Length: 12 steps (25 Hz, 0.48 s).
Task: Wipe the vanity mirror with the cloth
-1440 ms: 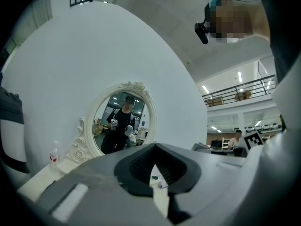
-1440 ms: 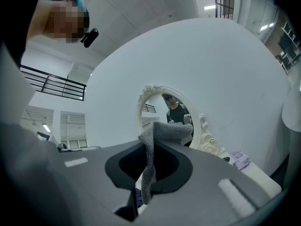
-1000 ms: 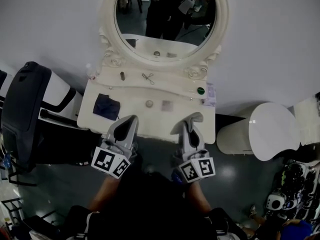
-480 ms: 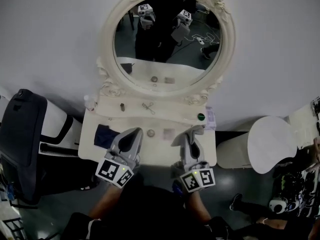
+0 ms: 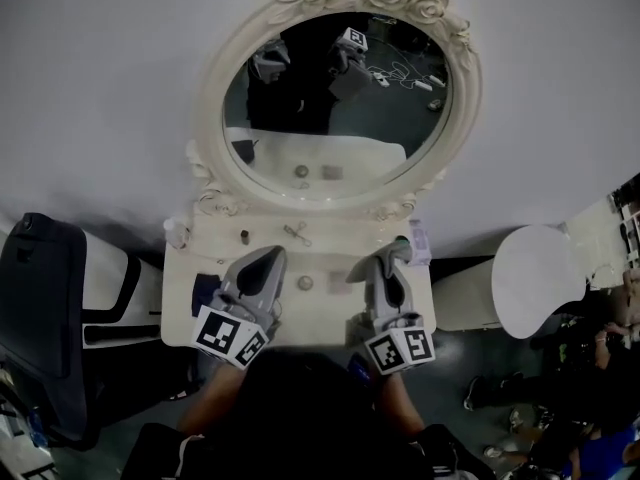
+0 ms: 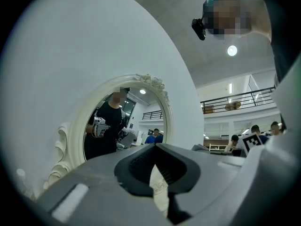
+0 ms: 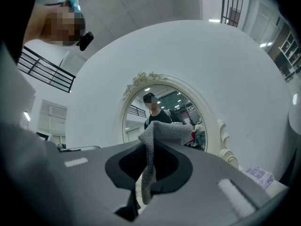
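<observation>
Below the mirror [image 5: 335, 108]: both of your grippers sit side by side over the vanity top [image 5: 325, 260], tips pointing toward the glass.
Change: since a second ago the mirror's whole oval, with its rose crest, has come into the head view, and your grippers have moved closer under its lower edge.
Your left gripper [image 5: 266, 257]: below the mirror's left half and angled up at it. Its jaws are closed together with nothing gripped. It now covers most of the dark patch [image 5: 203, 290] on the vanity top.
Your right gripper [image 5: 394, 252]: below the mirror's right half, jaws clenched on the grey cloth [image 7: 164, 132].
Place of the grey cloth: pinched between those jaws, a fold standing up over the tips, not touching the mirror.
</observation>
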Each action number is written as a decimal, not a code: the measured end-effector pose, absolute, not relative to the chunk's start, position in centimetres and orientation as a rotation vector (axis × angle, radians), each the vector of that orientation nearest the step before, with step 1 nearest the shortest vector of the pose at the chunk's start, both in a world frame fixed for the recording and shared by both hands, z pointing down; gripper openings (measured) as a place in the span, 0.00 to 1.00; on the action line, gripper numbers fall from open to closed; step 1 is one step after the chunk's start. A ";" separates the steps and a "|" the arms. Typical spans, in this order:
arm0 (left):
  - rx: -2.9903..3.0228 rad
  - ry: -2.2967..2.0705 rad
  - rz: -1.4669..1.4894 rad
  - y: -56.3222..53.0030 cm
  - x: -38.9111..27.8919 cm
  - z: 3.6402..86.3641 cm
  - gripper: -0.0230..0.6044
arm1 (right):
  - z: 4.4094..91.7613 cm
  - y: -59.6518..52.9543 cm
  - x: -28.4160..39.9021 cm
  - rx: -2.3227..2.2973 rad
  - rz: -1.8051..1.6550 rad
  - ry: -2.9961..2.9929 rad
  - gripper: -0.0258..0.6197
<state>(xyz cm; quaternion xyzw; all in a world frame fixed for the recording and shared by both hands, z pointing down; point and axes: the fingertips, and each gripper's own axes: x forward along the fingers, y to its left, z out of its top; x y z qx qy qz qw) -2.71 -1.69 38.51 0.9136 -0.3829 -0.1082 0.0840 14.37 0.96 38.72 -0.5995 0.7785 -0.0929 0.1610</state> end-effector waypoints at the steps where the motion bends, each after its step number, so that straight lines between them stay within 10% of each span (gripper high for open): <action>1: 2.726 -1.137 -0.323 -2.0 -2.8 38.5 0.04 | 38.6 0.5 14.4 -1.716 -0.261 2.220 0.07; 12: 2.716 -1.137 -0.333 -6.5 -0.8 38.6 0.04 | 38.5 -4.5 17.5 -1.747 -0.225 2.199 0.07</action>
